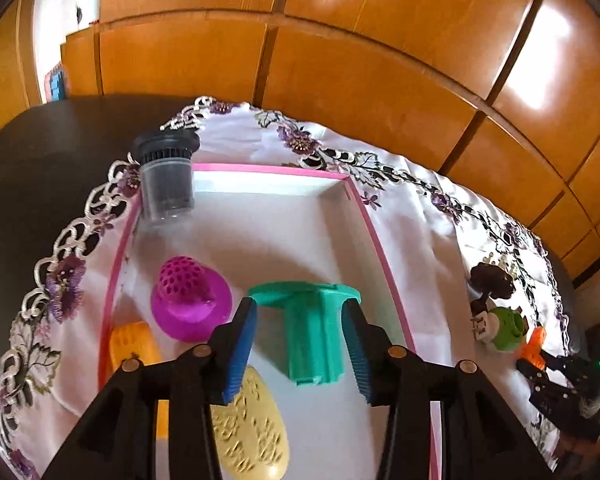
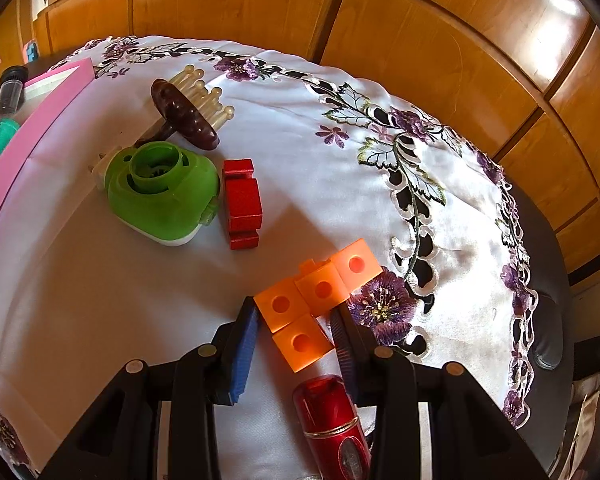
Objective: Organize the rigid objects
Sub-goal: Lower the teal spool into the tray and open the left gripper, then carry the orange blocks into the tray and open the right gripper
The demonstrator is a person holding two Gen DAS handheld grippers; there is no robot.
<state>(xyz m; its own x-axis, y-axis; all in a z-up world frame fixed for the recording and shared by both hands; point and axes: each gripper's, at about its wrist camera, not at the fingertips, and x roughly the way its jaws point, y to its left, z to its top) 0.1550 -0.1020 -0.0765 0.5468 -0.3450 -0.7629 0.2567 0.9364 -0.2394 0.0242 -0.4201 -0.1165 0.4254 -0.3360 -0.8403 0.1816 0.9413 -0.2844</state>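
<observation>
**Teal spool over the tray, orange blocks between the right fingers**

Left gripper point(image 1: 300, 344): fingers spread, with a gap on each side of the teal spool point(image 1: 314, 332). Spool stands over the pink-rimmed tray point(image 1: 380, 232), long axis roughly upright, flange on top; whether it rests on the tray floor I cannot tell.

Right gripper point(image 2: 296, 340): fingers spread around the orange blocks point(image 2: 312, 300) on the tablecloth point(image 2: 140, 320). The cluster's long axis runs diagonally up and right. The lowest cube sits between the fingers, so the right hand is nearer; tray lies far left.
</observation>
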